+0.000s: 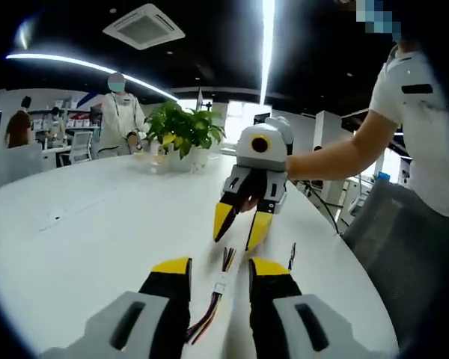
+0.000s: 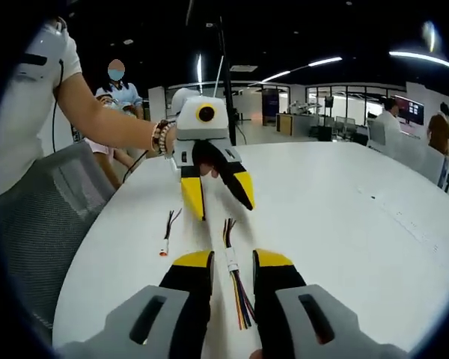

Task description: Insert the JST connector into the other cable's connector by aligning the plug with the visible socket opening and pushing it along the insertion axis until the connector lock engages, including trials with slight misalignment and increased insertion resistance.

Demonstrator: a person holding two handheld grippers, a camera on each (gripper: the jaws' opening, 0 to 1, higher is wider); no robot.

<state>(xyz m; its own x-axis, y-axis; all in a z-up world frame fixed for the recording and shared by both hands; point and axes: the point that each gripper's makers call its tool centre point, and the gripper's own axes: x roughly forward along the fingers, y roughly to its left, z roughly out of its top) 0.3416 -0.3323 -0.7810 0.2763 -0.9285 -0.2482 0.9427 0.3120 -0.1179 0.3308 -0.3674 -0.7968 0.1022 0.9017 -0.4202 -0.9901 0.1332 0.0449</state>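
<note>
A multicoloured wire bundle with a white connector lies on the white table, in the gap between the tips of my left gripper, which is open. My right gripper hovers open just beyond it, pointing back at me. In the right gripper view the same bundle and white connector lie between the open tips of my right gripper, with the left gripper open above its far end. A second, thinner cable with a small plug lies apart, also seen at the table's side as the thin cable.
A potted plant stands at the far side of the table. A grey mesh chair sits at the table's edge beside the person holding the grippers. Other people stand and sit in the office behind.
</note>
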